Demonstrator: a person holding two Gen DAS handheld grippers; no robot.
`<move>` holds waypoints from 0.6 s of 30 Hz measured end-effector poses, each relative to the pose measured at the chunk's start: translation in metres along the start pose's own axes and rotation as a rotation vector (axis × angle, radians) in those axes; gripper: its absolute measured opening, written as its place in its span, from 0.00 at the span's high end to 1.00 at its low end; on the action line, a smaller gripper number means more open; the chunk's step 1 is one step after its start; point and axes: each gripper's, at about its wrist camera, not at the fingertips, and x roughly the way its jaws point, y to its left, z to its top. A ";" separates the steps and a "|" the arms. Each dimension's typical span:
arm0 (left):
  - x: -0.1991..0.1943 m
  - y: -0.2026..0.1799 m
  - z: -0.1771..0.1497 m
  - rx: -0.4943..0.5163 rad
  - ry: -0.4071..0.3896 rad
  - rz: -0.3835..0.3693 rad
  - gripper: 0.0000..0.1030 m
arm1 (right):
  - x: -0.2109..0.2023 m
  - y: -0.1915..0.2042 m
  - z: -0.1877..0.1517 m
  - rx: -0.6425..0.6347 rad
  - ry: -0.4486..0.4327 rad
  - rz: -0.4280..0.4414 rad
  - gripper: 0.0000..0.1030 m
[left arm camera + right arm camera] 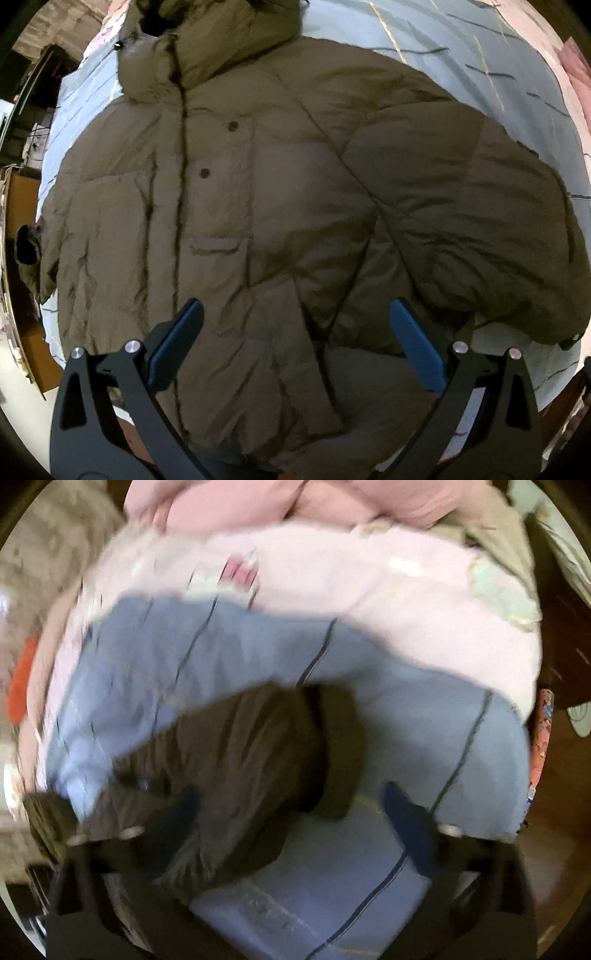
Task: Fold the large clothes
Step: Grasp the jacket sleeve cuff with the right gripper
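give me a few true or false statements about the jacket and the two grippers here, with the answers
1. The jacket lies front up on the blue sheet. True.
2. The left gripper is shut on the jacket's hem. False: its jaws stand wide apart with nothing between them.
3. The jacket is bright red. False: it is olive brown.
4. The right gripper is open above a sleeve. True, though that view is blurred.
5. The jacket's hood points away from the left gripper. True.
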 end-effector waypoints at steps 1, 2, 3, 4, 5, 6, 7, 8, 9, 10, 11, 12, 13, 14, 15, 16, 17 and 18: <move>0.007 -0.004 0.003 0.000 0.005 -0.013 0.02 | 0.002 -0.011 0.001 0.032 0.012 0.042 0.01; 0.014 -0.009 0.007 0.002 0.007 -0.027 0.02 | 0.005 -0.024 0.004 0.096 0.037 0.095 0.01; 0.019 -0.013 0.011 0.005 0.004 -0.032 0.02 | 0.009 -0.032 0.004 0.148 0.056 0.123 0.01; 0.024 -0.019 0.016 0.010 -0.002 -0.032 0.02 | 0.022 -0.029 0.002 0.175 0.074 0.137 0.01; 0.030 -0.029 0.023 0.023 -0.011 -0.029 0.02 | 0.031 -0.032 0.002 0.201 0.095 0.150 0.01; 0.032 -0.035 0.027 0.033 -0.018 -0.027 0.02 | 0.041 -0.034 -0.003 0.226 0.113 0.147 0.01; 0.035 -0.044 0.033 0.048 -0.028 -0.027 0.02 | 0.052 -0.031 -0.007 0.244 0.127 0.144 0.01; 0.038 -0.049 0.036 0.059 -0.032 -0.024 0.02 | 0.061 -0.032 -0.008 0.264 0.148 0.158 0.03; 0.044 -0.059 0.041 0.088 -0.026 0.002 0.02 | 0.070 -0.029 -0.010 0.277 0.175 0.194 0.27; 0.048 -0.065 0.043 0.110 -0.019 0.033 0.02 | 0.077 -0.027 -0.013 0.279 0.193 0.217 0.48; 0.053 -0.070 0.046 0.130 -0.015 0.060 0.02 | 0.079 -0.020 -0.013 0.273 0.206 0.251 0.72; 0.058 -0.074 0.048 0.150 -0.014 0.083 0.02 | 0.073 -0.012 -0.010 0.250 0.185 0.277 0.79; 0.061 -0.075 0.050 0.159 -0.013 0.093 0.02 | 0.068 -0.004 -0.006 0.222 0.159 0.292 0.81; 0.064 -0.076 0.051 0.162 -0.010 0.096 0.02 | 0.055 0.007 0.003 0.172 0.108 0.296 0.82; 0.066 -0.076 0.054 0.156 -0.008 0.080 0.02 | 0.040 0.019 0.014 0.120 0.050 0.297 0.83; 0.068 -0.077 0.056 0.148 -0.006 0.071 0.02 | 0.030 0.027 0.022 0.082 0.009 0.296 0.83; 0.069 -0.078 0.058 0.141 -0.003 0.075 0.02 | 0.017 0.037 0.031 0.031 -0.055 0.274 0.84; 0.073 -0.081 0.062 0.138 0.001 0.092 0.02 | 0.004 0.046 0.039 -0.019 -0.124 0.200 0.85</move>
